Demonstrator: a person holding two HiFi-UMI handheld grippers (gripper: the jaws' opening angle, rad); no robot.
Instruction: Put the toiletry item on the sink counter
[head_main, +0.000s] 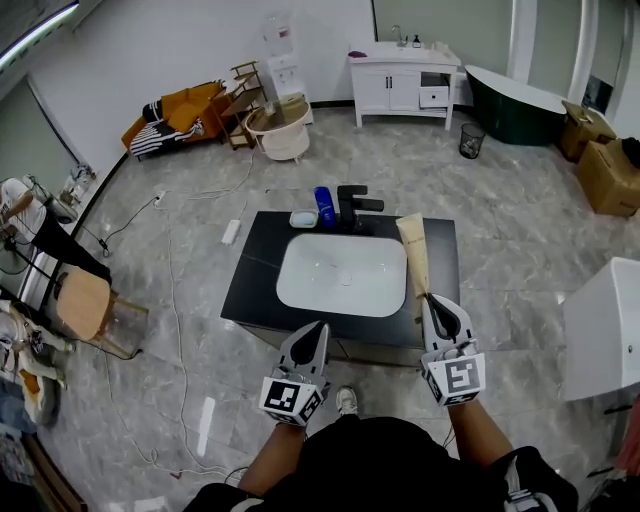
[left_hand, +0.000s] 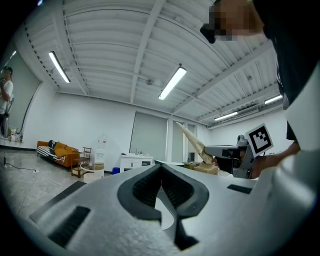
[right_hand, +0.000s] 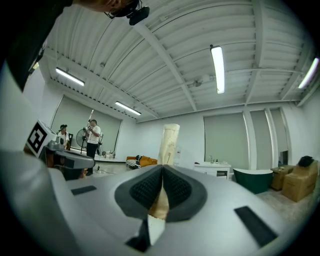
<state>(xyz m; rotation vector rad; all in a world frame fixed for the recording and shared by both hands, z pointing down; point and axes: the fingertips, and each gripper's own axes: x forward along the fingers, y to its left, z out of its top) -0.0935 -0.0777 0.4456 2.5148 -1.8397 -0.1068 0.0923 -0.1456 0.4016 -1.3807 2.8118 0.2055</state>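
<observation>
Two handheld grippers hover at the near edge of a dark sink counter (head_main: 255, 265), only one of them loaded. The right gripper (head_main: 432, 298) has its jaws pressed tight on the flat tail end of a cream toiletry tube (head_main: 413, 250), so the long body sticks out ahead of it, away from the person. This pinch at the very end appears chosen to keep the tube's length clear of the jaws for laying down. The tube hangs over the counter's right strip, beside the white basin (head_main: 342, 272). The left gripper's own view shows it slanting upward in the air, so it looks not yet set down. That right strip looks like the intended landing spot: it is bare, while the far edge is already taken by a black faucet (head_main: 352, 205), a blue bottle (head_main: 324, 206) and a small dish (head_main: 303, 218) just left of the bottle. The left gripper (head_main: 320, 327) waits near the basin's near rim with its jaws closed together on nothing, apparently held back so it stays clear of the placing. What seems to remain is lowering the tube flat onto the counter, far enough from the basin's rim that it does not roll in.
</observation>
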